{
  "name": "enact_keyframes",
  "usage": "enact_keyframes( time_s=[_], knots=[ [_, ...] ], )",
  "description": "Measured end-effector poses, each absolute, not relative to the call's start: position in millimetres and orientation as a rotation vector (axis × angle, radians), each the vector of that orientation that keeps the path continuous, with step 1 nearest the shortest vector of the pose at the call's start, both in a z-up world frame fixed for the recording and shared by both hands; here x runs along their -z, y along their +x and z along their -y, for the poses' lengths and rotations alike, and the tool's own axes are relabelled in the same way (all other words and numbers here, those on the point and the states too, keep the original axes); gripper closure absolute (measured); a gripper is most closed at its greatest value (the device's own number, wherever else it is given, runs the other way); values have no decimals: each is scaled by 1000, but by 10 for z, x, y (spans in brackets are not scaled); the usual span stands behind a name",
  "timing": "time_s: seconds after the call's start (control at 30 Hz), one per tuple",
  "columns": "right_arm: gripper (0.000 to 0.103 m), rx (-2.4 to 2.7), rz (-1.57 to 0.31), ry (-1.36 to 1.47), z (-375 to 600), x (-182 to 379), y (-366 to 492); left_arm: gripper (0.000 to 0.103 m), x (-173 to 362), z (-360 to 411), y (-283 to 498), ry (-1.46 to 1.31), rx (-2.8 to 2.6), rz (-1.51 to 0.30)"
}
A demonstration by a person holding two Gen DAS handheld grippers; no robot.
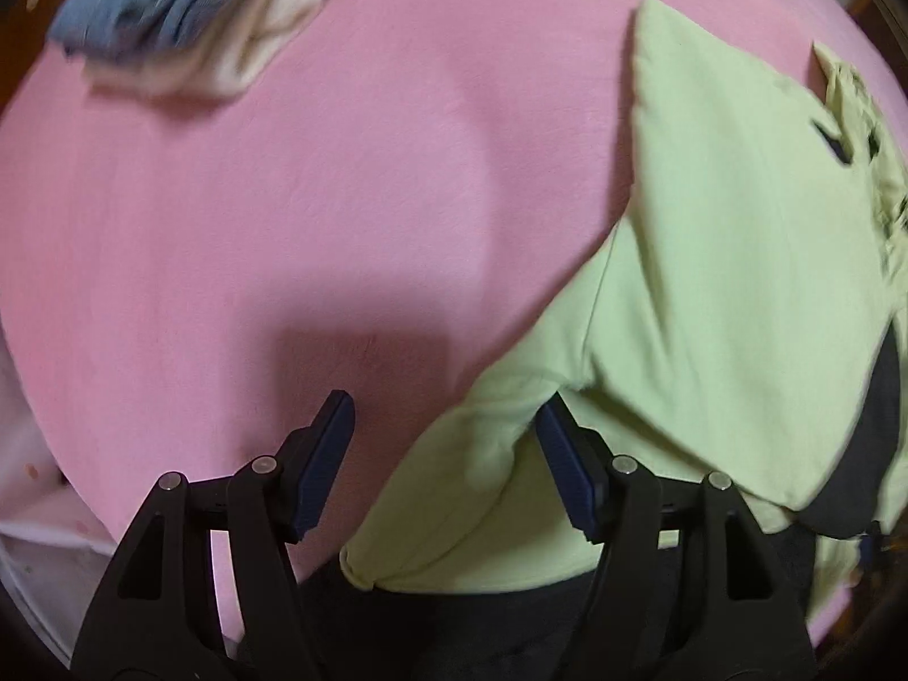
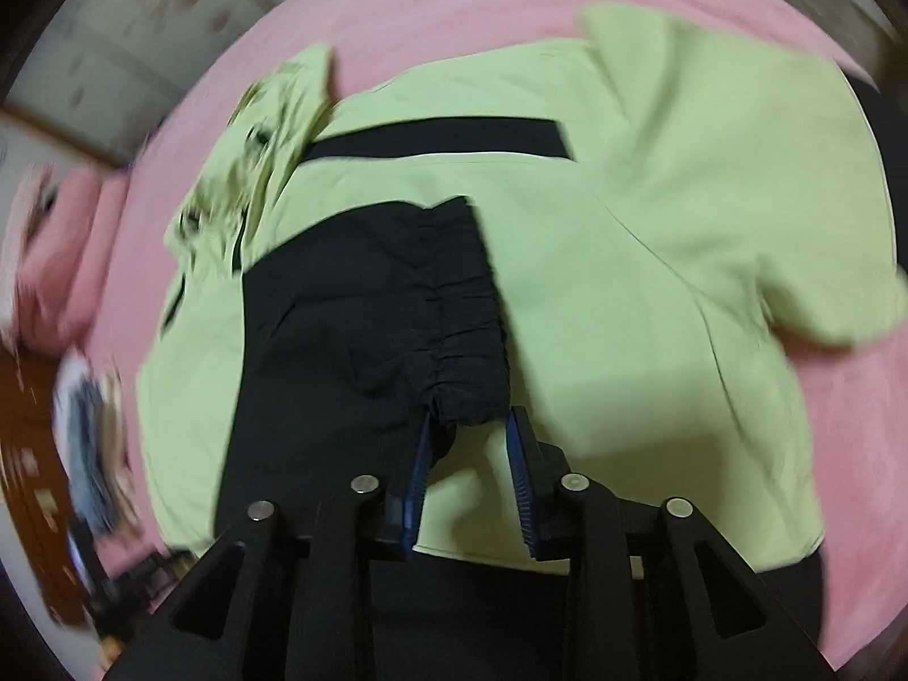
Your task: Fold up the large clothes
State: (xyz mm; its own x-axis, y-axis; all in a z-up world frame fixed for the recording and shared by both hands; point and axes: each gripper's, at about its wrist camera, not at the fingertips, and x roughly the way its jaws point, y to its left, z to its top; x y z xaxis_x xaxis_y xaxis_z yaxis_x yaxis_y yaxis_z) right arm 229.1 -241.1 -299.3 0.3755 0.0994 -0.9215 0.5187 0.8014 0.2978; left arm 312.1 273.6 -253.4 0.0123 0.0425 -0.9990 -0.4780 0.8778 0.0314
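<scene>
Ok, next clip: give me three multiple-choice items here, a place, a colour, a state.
1. The black fabric's gathered end is: A) between the right gripper's fingertips B) off the bed C) under a pillow.
2. The bed cover is: A) white B) pink C) grey.
3. The left gripper's jaws are: A) clamped on cloth B) out of view C) wide apart.
Answers: A, its gathers fill that gap; B, pink surrounds the green garment; C, a clear gap separates them.

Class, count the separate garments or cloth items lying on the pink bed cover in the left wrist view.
3: the light green garment at right, and a blue cloth bunched against a cream cloth at top left. More may lie outside the frame.
</scene>
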Motion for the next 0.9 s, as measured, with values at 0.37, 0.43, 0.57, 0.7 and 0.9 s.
enact_keyframes(
  time_s=[0.37,0.43,0.57,0.7,0.9],
  knots=[
    [71,-257,-1171,690,1080,2949,2642,76,1369,-2039,2494,-247,-62,-1351],
    [91,-359,-1205,703,771,3180,2749,84,1451,-1830,2638,-225,40,-1360],
    [97,-379,-1240,540,406,3520,2913,87,1937,-1712,2829,-242,64,-1466],
    [100,-298,-1259,487,753,3721,2941,102,2083,-2165,2773,-246,-21,-1432],
    [103,104,-1102,411,2137,3661,2543,102,1967,-2983,2438,-435,-44,-1352]
  ],
)
